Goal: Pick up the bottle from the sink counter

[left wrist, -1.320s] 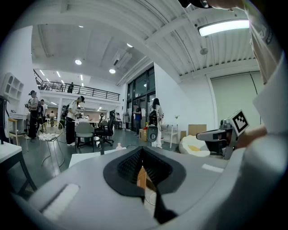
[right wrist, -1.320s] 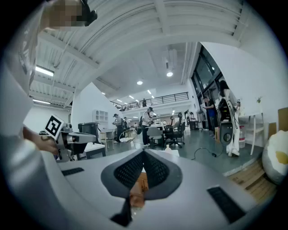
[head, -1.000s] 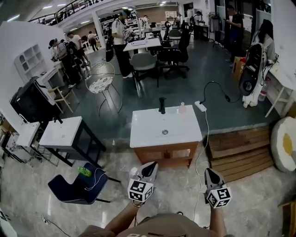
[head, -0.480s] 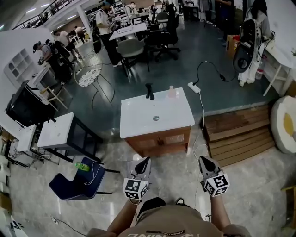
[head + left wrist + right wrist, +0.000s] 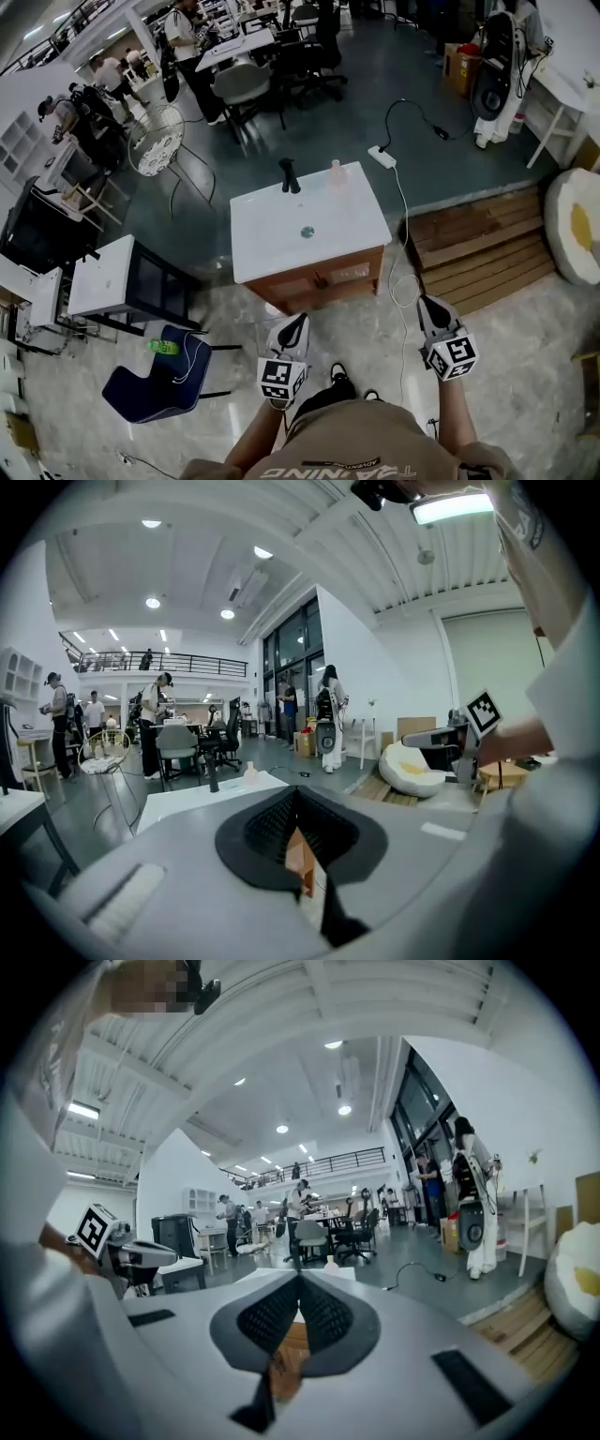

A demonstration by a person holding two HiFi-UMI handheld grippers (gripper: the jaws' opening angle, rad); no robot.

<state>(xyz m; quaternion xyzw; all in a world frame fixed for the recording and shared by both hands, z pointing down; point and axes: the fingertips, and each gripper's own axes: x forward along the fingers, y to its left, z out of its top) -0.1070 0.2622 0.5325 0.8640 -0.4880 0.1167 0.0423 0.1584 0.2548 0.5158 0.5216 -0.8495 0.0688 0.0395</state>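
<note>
A small pale bottle stands at the back of the white sink counter, right of a black faucet. Both grippers hang low over the floor, well short of the counter. My left gripper is shut with nothing in it, and so is my right gripper. In the left gripper view the bottle and faucet show small and far beyond the shut jaws. In the right gripper view the bottle peeks just above the closed jaws.
A wooden cabinet carries the counter. A white cable runs down its right side to a power strip. Wooden steps lie to the right; a white side table and a blue chair stand left. People stand far behind.
The counter has drawn closer and shifted left in the head view as the person walks toward it. Both grippers stay shut and keep their places in front of the body.
</note>
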